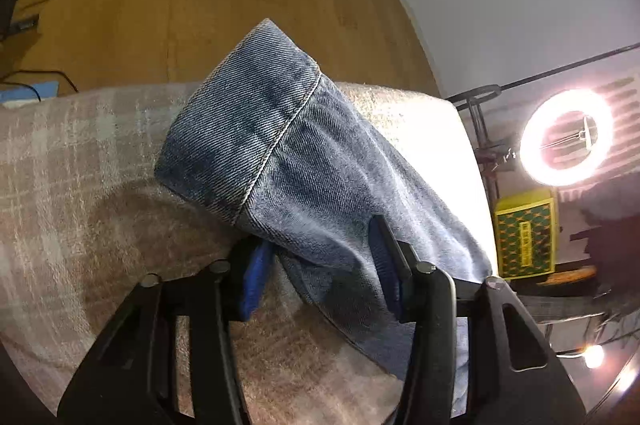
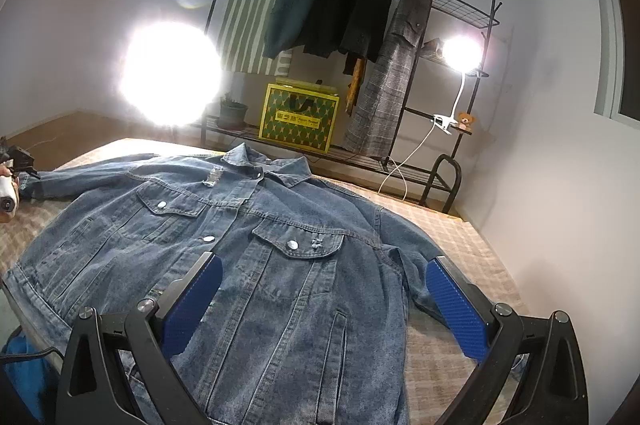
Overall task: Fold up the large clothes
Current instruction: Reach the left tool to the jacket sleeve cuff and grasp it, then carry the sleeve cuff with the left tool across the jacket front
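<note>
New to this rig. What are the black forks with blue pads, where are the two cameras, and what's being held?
No robot arm here: a person carries a two-finger gripper in each hand, and each gripper has a fisheye camera looking forward along its fingers. The black forks are the jaws; the blue strips are their grip pads.

The left wrist view shows the left gripper with its jaws closed on the denim sleeve near the cuff, above a plaid bed cover.

The right wrist view shows the right gripper with jaws wide open, holding nothing, over a denim jacket spread front-up on the bed. At the far left edge you can see the other gripper at the sleeve end. Behind stand a clothes rack and bright lamps.
</note>
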Tool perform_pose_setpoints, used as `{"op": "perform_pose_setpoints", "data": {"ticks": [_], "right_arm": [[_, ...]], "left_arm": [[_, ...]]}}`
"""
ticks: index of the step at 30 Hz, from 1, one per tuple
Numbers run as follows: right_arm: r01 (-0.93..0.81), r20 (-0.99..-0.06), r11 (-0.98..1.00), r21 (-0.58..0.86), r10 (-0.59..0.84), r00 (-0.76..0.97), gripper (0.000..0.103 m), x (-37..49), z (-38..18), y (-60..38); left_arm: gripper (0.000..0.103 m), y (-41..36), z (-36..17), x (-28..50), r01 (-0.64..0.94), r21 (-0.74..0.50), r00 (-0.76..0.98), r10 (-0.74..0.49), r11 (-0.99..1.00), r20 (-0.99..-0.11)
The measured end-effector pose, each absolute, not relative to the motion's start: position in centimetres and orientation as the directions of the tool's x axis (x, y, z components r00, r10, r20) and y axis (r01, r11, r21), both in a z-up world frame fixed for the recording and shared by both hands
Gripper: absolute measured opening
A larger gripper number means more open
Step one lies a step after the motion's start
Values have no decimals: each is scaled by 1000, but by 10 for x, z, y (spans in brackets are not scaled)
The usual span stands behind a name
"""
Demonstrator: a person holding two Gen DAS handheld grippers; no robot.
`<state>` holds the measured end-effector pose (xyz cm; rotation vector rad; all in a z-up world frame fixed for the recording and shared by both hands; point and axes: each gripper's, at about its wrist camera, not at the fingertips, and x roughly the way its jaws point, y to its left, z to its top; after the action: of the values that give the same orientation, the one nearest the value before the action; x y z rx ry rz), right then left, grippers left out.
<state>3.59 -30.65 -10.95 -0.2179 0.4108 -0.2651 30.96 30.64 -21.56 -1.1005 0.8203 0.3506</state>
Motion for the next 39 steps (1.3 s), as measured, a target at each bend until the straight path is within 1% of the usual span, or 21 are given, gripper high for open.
{"op": "perform_pose_setpoints", "data": {"ticks": [1, 3, 6, 8, 9, 13, 17, 25, 30, 33, 35, 39], "right_arm": [[210, -362, 942, -263, -298, 883, 103, 35, -109, -307], [215, -359, 940, -264, -303, 883, 103, 34, -109, -310], [223, -361, 941, -253, -306, 881, 103, 34, -108, -315], [225, -369, 944, -242, -304, 878, 103, 35, -109, -319], [226, -372, 945, -237, -303, 878, 103, 35, -109, -320], [215, -384, 954, -209, -283, 879, 103, 38, -110, -326], [194, -404, 969, -155, -241, 882, 103, 43, -110, -335], [170, -418, 982, -82, -188, 889, 100, 60, -104, -361], [169, -416, 985, -33, -167, 894, 99, 81, -94, -383], [166, -424, 986, -9, -154, 893, 98, 94, -93, -392], [157, -439, 988, 5, -139, 888, 97, 106, -94, -398], [134, -477, 991, 29, -104, 873, 96, 136, -97, -404]], "left_arm": [[24, 306, -217, 310, -629, -645, 663, -134, 434, -736], [24, 304, -219, 312, -625, -647, 664, -138, 437, -735], [20, 297, -209, 315, -603, -636, 681, -105, 482, -725], [16, 289, -195, 316, -577, -623, 700, -74, 528, -711], [12, 284, -186, 318, -557, -617, 712, -63, 556, -699], [10, 259, -150, 329, -473, -588, 751, -49, 656, -659], [9, 219, -115, 344, -369, -539, 782, -60, 757, -620], [8, 106, -68, 364, -134, -435, 809, -156, 890, -567], [7, 15, -57, 367, 56, -379, 775, -280, 924, -567], [5, -46, -58, 367, 156, -362, 730, -354, 919, -584], [5, -88, -66, 368, 213, -339, 688, -387, 916, -614], [4, -150, -92, 367, 299, -296, 614, -420, 907, -668]]}}
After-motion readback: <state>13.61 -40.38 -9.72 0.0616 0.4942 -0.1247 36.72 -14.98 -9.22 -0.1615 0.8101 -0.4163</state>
